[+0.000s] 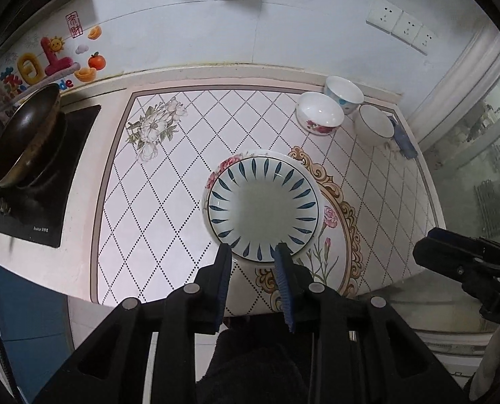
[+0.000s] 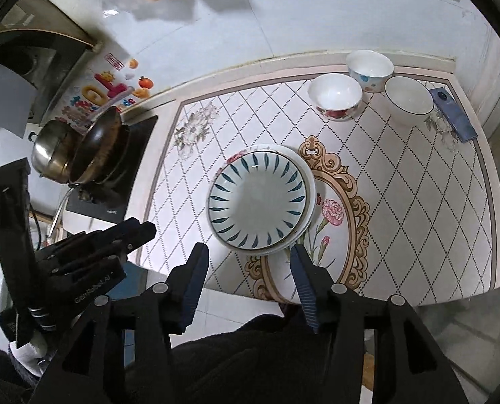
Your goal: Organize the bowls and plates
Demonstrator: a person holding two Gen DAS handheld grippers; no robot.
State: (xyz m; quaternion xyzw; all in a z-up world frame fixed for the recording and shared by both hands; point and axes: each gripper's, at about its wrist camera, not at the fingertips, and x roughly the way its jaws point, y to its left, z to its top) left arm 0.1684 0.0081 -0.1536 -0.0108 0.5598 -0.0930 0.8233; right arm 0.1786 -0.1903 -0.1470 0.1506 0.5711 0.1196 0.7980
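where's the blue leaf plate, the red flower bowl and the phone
blue leaf-pattern plate (image 2: pixel 256 198), right wrist view, bare centre
red-flower bowl (image 2: pixel 334 96), right wrist view, inside of the bowl
blue phone (image 2: pixel 453 114), right wrist view, middle of its back

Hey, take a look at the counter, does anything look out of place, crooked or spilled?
One thing: a blue phone lies at the counter's far right edge beside the dark-rimmed bowl, odd among the dishes. The blue-leaf plate sits slightly off-centre on the floral plate beneath. Nothing looks spilled or broken.
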